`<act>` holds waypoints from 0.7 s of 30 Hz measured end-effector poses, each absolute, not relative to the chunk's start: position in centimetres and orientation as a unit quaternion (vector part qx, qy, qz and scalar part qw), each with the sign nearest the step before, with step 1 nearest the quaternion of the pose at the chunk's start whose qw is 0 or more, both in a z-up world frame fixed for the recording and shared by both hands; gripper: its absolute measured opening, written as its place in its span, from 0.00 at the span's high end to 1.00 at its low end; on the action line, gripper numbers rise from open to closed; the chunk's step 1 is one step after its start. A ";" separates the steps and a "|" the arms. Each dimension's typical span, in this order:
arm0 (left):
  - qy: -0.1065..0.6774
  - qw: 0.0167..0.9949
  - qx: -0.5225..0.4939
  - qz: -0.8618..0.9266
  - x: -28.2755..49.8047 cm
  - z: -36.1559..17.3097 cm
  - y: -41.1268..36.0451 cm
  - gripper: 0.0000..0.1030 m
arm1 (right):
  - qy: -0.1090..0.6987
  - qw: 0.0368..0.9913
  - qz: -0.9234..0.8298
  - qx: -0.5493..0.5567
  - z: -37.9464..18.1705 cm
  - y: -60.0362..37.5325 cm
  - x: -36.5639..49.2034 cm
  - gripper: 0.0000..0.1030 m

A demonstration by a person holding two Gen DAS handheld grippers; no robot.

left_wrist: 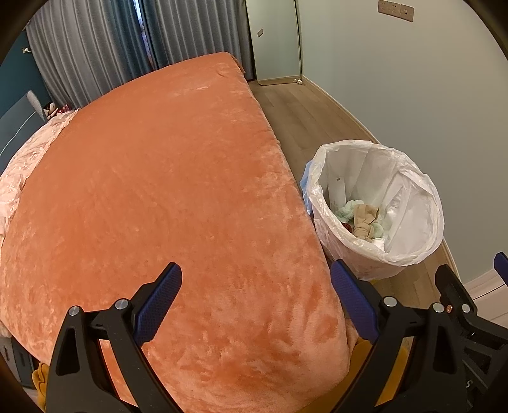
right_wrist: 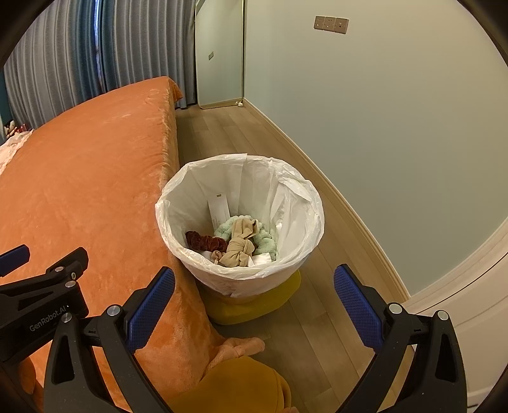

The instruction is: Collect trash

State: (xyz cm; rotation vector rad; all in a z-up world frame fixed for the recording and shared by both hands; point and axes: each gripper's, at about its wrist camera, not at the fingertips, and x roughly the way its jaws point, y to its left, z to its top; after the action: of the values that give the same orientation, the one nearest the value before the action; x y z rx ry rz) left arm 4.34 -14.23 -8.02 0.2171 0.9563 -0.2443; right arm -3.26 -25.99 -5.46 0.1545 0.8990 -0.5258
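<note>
Bedroom floor of pale wood planks, beside a bed (left_wrist: 165,190) under an orange plush cover: both grippers hang with jaws spread wide and nothing between them. The left gripper (left_wrist: 255,294) hovers over the near corner of the bed; the right gripper (right_wrist: 254,297) faces the trash bin (right_wrist: 177,235), which stands on the floor just beside the bed's edge. White lettering on the left gripper's black body, seen from the right wrist view, reads "GenRobot.AI". The bin is lined with a white plastic bag (right_wrist: 285,197) folded over its rim, and its base is yellow. Inside lie a knotted beige stocking (right_wrist: 238,246), a dark red scrunchie (right_wrist: 203,241), a pale green fluffy cloth (right_wrist: 265,240) and a white paper strip (right_wrist: 219,208) with small print too fine to read. A mustard-yellow garment (right_wrist: 235,384) shows at the bottom of the right wrist view. Farther off, grey-blue curtains (left_wrist: 95,50) hang behind the bed, a tall mirror (right_wrist: 219,54) leans in the corner, and a brass switch plate (right_wrist: 331,24) sits on the pale wall. A pink quilt (left_wrist: 35,159) lies at the head of the bed.
</note>
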 end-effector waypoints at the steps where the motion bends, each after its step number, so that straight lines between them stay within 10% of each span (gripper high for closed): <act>1: 0.458 0.875 0.104 -0.117 4.4 -8.0 -14.2 0.13 | 0.429 0.865 -0.251 0.073 -5.5 -26.0 -3.3 0.07; 21: 0.459 0.874 0.109 -0.119 4.3 -7.9 -14.3 0.13 | 0.431 0.864 -0.251 0.074 -5.7 -25.9 -3.4 0.07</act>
State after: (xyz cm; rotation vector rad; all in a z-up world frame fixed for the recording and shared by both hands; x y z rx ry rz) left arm 4.34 -14.31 -7.94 0.2275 0.9585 -0.2495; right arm -3.39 -25.92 -5.68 0.1553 0.9037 -0.5256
